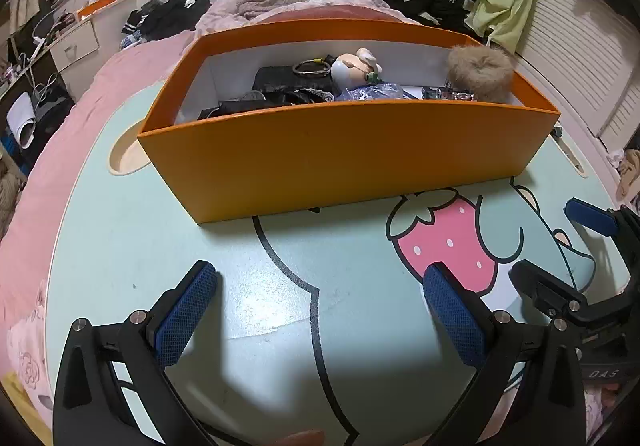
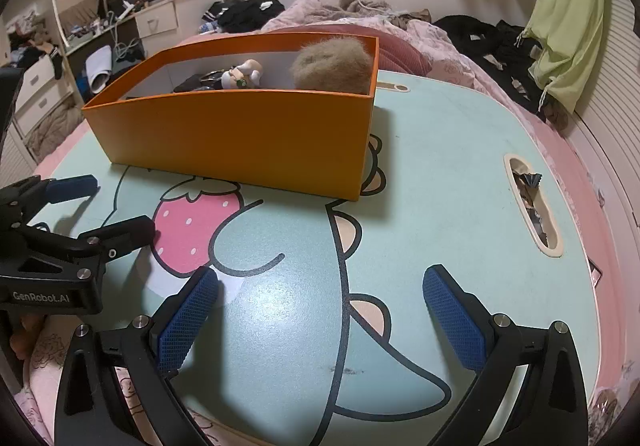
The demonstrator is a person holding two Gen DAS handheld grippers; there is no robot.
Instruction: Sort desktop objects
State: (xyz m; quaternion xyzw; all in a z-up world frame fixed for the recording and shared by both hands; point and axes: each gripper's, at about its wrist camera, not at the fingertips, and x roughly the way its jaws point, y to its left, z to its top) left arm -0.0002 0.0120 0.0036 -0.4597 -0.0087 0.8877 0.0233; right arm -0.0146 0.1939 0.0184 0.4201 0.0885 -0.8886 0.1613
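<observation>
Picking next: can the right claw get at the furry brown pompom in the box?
Probably yes. The right claw is open and empty, and the pompom sits atop the orange box's open near-right corner; only the wall needs clearing.

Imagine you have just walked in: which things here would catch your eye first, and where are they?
The orange box at the far side of the mint cartoon table, with a furry brown pom-pom at its right end and a small doll mid-box. Nearer, both open grippers hover over a pink strawberry print.

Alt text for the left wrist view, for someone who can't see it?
An orange box holding a doll, a fur ball and dark odds and ends sits on a mint cartoon-printed table. The left gripper is empty, jaws wide open.
</observation>
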